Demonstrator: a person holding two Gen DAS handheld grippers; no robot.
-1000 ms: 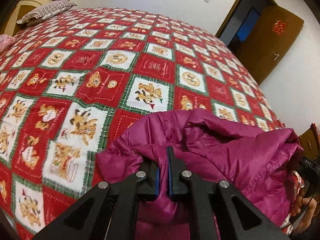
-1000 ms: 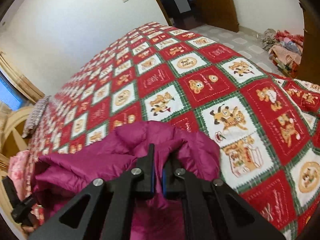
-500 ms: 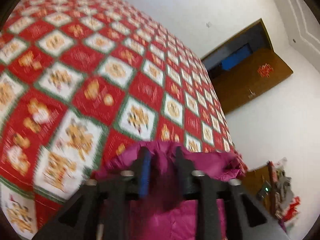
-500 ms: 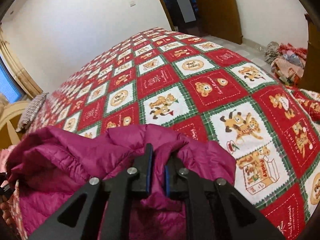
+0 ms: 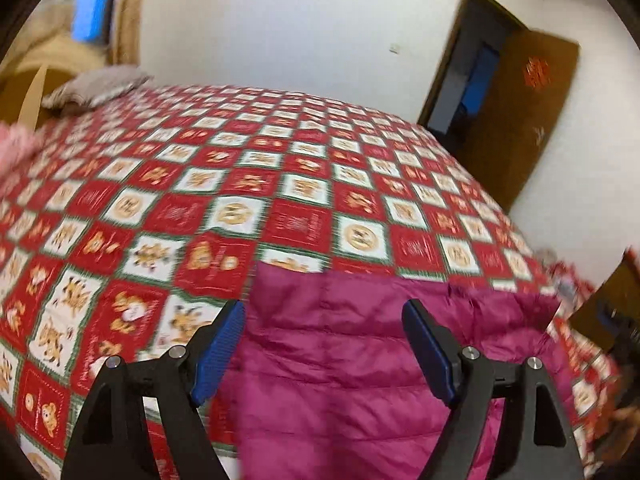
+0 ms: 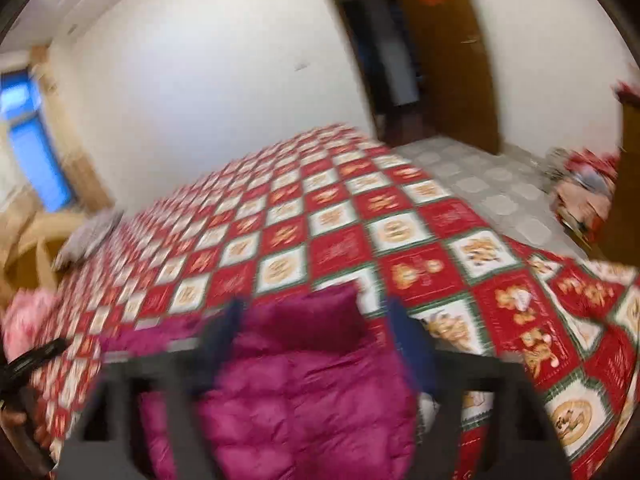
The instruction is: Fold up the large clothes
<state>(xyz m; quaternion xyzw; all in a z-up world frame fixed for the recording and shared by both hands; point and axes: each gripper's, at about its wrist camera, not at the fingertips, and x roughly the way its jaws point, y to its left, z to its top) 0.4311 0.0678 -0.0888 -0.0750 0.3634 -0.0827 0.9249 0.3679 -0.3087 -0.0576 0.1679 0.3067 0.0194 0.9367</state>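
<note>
The magenta puffer jacket (image 5: 360, 360) lies on the bed, on the red, white and green checked quilt (image 5: 280, 184) with its bear pictures, close to the near edge. In the left wrist view its far edge runs straight across the quilt. The left gripper (image 5: 324, 344) has just been opening; its jaws stand wide apart with the blue pads (image 5: 218, 348) clear of the cloth, the jacket showing between and beneath them, released. The right gripper (image 6: 316, 344), badly blurred, has also just been opening; its jaws stand parted over the jacket (image 6: 304, 392), and no pad appears to press on it. A striped pillow (image 5: 96, 88) rests at the far left corner of the bed, and a brown door (image 5: 520, 116) stands open beyond
</note>
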